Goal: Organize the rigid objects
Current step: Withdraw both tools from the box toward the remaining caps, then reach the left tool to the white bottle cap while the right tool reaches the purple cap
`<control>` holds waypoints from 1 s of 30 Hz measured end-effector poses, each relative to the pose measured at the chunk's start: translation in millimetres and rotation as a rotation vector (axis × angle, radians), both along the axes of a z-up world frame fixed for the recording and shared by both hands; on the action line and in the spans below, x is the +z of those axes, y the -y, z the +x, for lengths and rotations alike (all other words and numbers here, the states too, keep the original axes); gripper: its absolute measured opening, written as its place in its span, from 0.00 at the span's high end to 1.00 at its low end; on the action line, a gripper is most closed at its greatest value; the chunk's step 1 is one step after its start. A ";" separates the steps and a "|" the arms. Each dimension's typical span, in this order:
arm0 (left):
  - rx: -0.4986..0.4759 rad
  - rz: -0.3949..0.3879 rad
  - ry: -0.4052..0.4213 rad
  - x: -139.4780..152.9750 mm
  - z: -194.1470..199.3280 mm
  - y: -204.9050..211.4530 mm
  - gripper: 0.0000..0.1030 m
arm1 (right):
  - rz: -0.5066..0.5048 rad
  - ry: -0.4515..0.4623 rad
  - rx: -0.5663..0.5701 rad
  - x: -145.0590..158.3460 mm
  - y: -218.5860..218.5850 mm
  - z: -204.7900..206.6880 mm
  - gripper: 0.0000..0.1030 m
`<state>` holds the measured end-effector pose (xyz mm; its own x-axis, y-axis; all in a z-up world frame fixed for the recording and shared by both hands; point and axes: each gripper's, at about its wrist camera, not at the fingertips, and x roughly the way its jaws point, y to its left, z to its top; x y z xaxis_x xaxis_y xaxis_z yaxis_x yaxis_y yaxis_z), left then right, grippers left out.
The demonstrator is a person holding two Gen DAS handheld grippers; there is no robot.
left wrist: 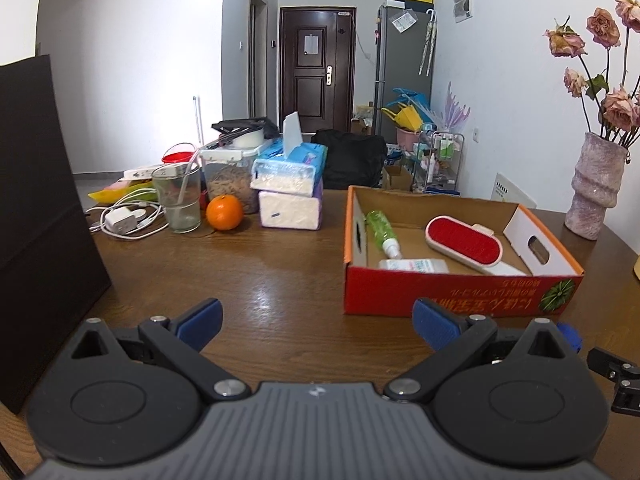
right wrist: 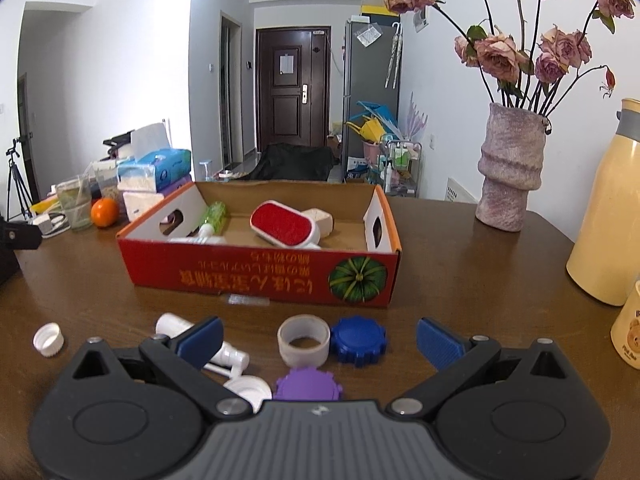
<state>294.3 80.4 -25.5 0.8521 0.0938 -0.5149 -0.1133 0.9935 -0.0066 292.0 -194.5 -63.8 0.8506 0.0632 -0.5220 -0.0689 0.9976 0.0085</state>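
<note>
A red cardboard box stands on the brown table. It holds a red lint brush, a green bottle and a white tube. My left gripper is open and empty, left of the box front. My right gripper is open and empty just above loose items in front of the box: a tape ring, a blue cap, a purple cap, a white spray bottle, a white lid and a white cap.
An orange, a glass, tissue packs and a charger crowd the far left. A dark board stands at left. A vase of dried roses, a cream flask and a mug stand at right.
</note>
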 end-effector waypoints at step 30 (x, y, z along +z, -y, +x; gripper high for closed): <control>0.018 -0.011 -0.146 -54.8 8.7 -34.6 0.00 | -0.115 -0.185 0.020 -69.2 4.7 21.9 0.00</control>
